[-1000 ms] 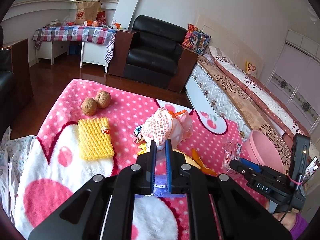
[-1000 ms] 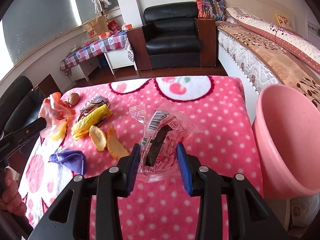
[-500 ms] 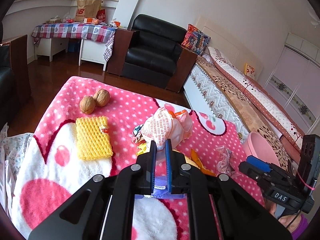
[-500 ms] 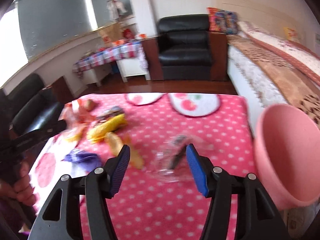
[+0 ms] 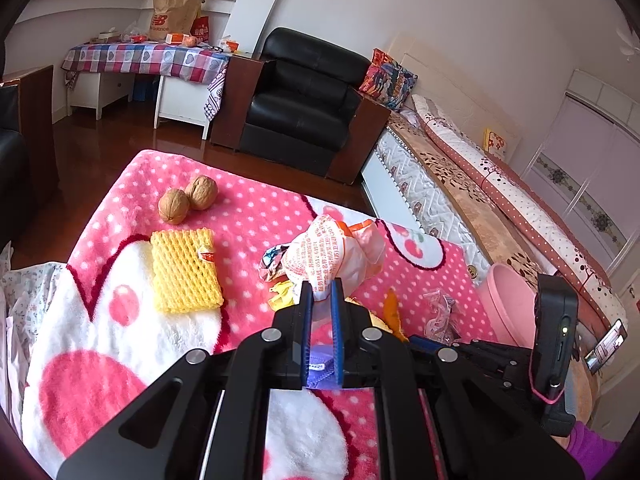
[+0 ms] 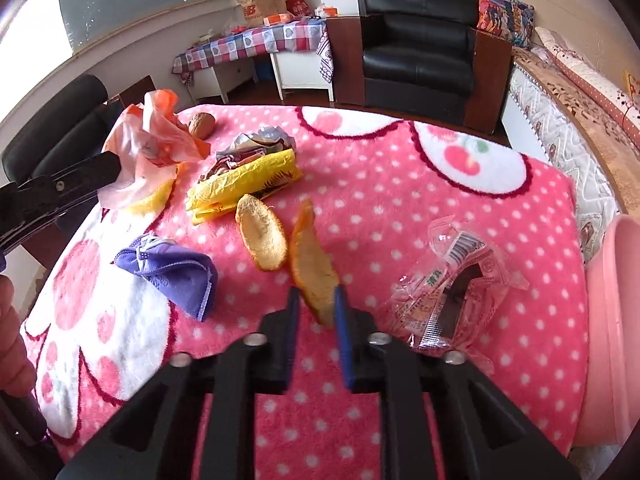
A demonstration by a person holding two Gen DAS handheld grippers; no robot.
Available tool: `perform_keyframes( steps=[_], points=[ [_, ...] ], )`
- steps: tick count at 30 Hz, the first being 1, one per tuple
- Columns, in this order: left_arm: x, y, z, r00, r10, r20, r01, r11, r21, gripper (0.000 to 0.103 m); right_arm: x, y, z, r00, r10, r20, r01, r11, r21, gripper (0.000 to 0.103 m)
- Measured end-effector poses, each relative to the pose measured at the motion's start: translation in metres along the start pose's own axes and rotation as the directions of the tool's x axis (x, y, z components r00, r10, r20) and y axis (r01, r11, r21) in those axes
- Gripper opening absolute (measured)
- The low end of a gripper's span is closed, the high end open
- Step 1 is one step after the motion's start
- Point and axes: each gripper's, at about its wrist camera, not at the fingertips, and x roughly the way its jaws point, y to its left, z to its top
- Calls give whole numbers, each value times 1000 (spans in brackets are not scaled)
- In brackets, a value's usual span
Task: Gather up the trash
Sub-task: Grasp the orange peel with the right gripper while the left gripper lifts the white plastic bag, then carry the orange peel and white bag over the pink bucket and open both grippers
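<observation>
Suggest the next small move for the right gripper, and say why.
Probably close fully and lift: the right gripper already has the orange peel strip between its blue fingers, and the pink bin sits just to its right to receive it.

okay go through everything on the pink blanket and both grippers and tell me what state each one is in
left gripper: shut on the plastic bag, held up.
right gripper: closing around orange peel strip, contact unclear.
clear wrapper: empty, crumpled, lying flat.
yellow bag: crumpled.
purple cloth: bunched.
pink bin: upright, open.
walnuts: whole, touching.
</observation>
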Motion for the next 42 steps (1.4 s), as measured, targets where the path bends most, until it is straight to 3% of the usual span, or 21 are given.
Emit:
perform_keyframes(
  steps=[1,9,20,29,37,42],
  points=[
    [-2,-1,0,1000,-3,3,3,1000,4,8,-3,0,-1,1000,10,7,-10,1000,9,4],
    [-11,-18,-2,1000,-25,7,24,999,32,8,-50,4,-18,985,147,86,-155,982,104,3],
    [-21,-61,-8,997,-73,9,72,993,93,8,-109,-3,-42,966,151,209,-187,969,164,3],
    [-18,-124,-7,991,-133,-20,134,981,141,8,-156,-55,-55,940,84,331,-175,951,254,3],
    [5,-192,2,976,-210,-61,218,959,182,8,-199,-120,-70,910,-86,405,-84,920,383,3],
    [25,-227,-5,967,-238,-88,253,936,247,8,-209,-156,-85,900,-137,413,-72,889,452,3]
  ],
)
